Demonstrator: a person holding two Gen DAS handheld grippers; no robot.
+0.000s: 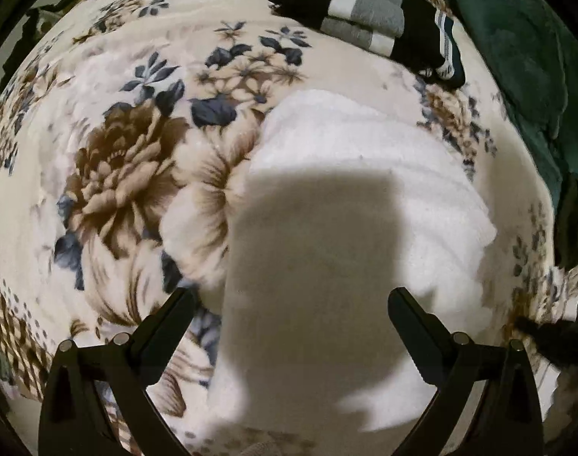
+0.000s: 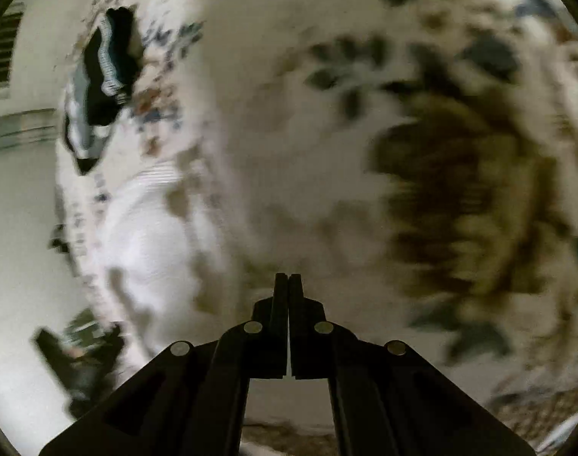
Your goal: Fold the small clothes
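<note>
A white small cloth [image 1: 365, 174] lies folded on the floral blanket [image 1: 110, 174], right under my left gripper [image 1: 289, 300]. The left gripper is open and empty, its fingers [image 1: 167, 323] spread wide just above the cloth, casting a shadow on it. The right wrist view is motion-blurred. My right gripper [image 2: 288, 285] is shut with nothing between its fingers [image 2: 279, 304], above the blanket [image 2: 327, 152]. The white cloth [image 2: 144, 235] shows at its left.
A stack of folded black, grey and white clothes [image 1: 369, 19] lies at the far side of the blanket, also seen in the right wrist view [image 2: 99, 87]. A dark green blanket [image 1: 524, 57] lies at the right. A dark object [image 2: 80, 357] sits at the bed's edge.
</note>
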